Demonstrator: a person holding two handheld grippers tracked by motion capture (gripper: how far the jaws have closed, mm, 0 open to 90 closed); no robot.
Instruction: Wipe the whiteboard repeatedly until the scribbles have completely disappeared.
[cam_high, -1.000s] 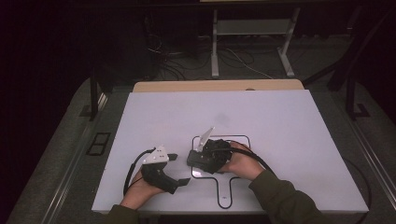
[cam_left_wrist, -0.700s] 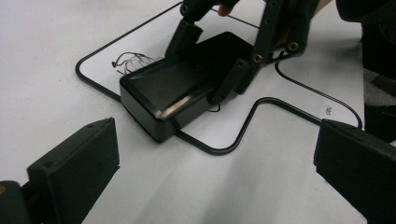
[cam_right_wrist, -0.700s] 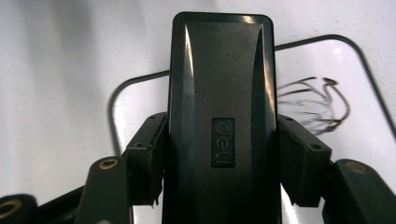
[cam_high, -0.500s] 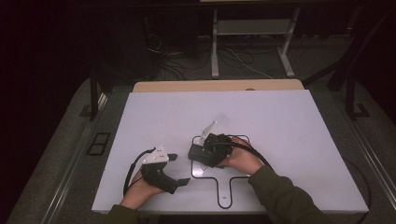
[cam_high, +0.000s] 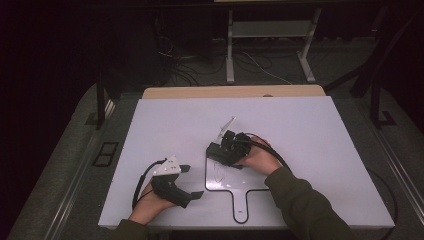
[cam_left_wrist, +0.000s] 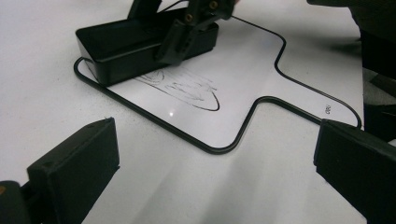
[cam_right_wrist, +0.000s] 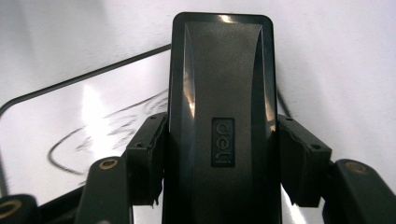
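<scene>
Since a second ago, the right hand-held gripper has slid its black eraser across the white desk and handled whiteboard, jaws clamped on its sides above scribbles; left hand-held gripper rests wide open, empty.

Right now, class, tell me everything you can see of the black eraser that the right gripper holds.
The eraser is a long black block with rounded corners, of matt plastic by its look, with a raised spine and a small embossed label on top. The right gripper clamps its two long sides. It lies flat at the far left corner of the small whiteboard, partly over the black rim, beside scribbled marks.
</scene>
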